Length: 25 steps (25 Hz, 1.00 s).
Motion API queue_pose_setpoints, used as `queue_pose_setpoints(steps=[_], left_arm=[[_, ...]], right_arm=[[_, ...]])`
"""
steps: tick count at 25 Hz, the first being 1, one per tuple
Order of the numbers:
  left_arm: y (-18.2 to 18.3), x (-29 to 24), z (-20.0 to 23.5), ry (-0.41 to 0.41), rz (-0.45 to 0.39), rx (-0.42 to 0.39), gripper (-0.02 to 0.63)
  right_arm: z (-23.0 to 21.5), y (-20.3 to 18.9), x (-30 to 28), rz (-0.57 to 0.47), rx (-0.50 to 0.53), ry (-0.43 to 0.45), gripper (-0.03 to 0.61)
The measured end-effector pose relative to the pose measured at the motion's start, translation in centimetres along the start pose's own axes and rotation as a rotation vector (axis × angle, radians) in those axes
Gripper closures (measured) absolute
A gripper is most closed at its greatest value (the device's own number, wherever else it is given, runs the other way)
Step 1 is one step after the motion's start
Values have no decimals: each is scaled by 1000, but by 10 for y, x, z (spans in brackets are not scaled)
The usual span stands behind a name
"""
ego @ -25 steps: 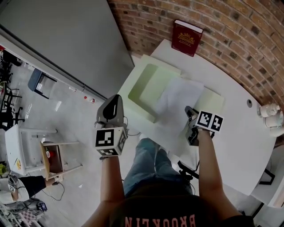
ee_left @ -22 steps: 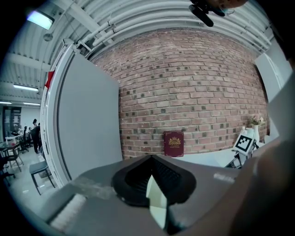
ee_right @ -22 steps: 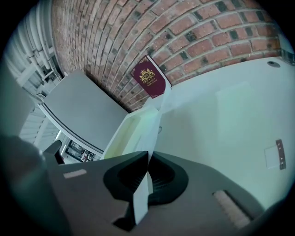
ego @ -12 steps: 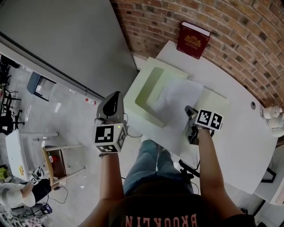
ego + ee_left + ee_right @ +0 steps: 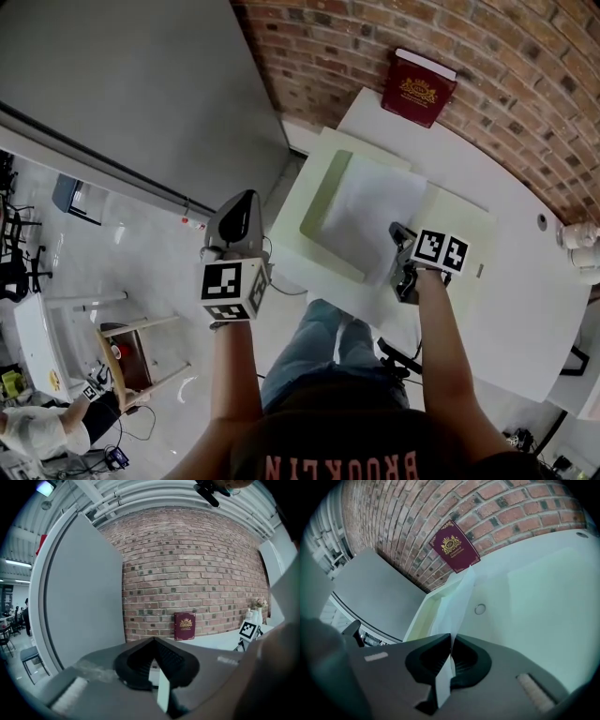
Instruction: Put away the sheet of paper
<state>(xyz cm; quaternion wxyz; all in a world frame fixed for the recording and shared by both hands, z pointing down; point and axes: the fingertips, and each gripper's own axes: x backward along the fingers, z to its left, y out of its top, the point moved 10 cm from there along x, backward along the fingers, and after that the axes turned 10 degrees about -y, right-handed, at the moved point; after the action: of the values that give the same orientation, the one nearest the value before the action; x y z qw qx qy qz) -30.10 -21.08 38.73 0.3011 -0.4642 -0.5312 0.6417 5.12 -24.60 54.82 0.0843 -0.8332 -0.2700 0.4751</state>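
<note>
The sheet of paper [image 5: 370, 217] above the tray [image 5: 330, 255]
Your right gripper [image 5: 451, 638] clamps its near edge so it drapes toward the tray; your left gripper [image 5: 153, 641] hangs left of it, closed, empty.

A burgundy book [image 5: 419, 88] with a gold crest stood against the red brick wall [image 5: 525, 56] at the back of the white counter [image 5: 525, 309]. It was well apart from a round cable port [image 5: 542, 222] and white vessels [image 5: 581, 246] at the counter's right edge. A grey partition [image 5: 122, 84] bordered the pale floor [image 5: 159, 272], where a wooden stool [image 5: 127, 352] stood near a person in white [image 5: 42, 433].
</note>
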Motion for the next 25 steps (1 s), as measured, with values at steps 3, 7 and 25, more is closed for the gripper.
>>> queue_pose_setpoints(steps=[3, 7, 25], left_arm=[[-2, -5, 11, -11, 7, 2, 614], [-5, -11, 24, -22, 16, 1, 614], [-12, -23, 69, -66, 29, 4, 614]], right_arm=[[4, 1, -8, 0, -15, -6, 575], [12, 1, -18, 1, -25, -7, 576], [50, -1, -58, 28, -30, -24, 563]])
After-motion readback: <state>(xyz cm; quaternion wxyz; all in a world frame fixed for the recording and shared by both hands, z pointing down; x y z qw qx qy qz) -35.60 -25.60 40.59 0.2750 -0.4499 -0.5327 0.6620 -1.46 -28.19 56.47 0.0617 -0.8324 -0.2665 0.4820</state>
